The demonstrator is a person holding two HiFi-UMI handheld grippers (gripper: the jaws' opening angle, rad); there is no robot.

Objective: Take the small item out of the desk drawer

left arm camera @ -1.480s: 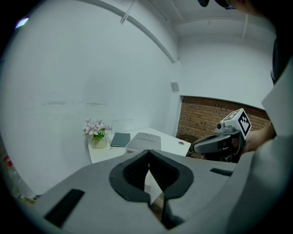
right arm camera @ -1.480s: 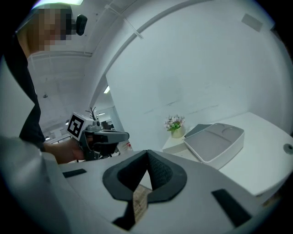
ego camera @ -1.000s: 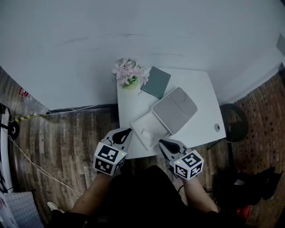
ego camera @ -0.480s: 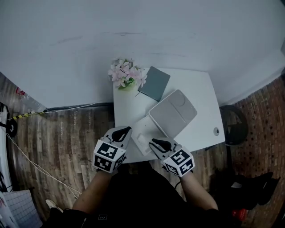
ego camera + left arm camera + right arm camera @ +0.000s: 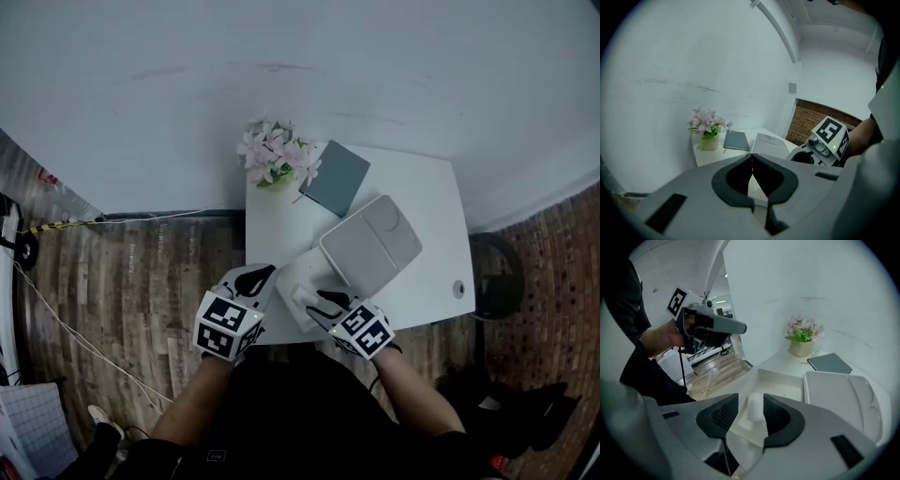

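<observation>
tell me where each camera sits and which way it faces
Head view: on the person's head, facing steeply down at the desk and open drawer; both forearms, left gripper, right gripper show.
Left gripper view: on that gripper, facing along its shut jaws toward the flowers; right gripper and its arm show.
Right gripper view: on that gripper, facing down into the drawer; jaws, just opened, flank the small item; left gripper and hand show.
Shared: flowers, in all three.
</observation>
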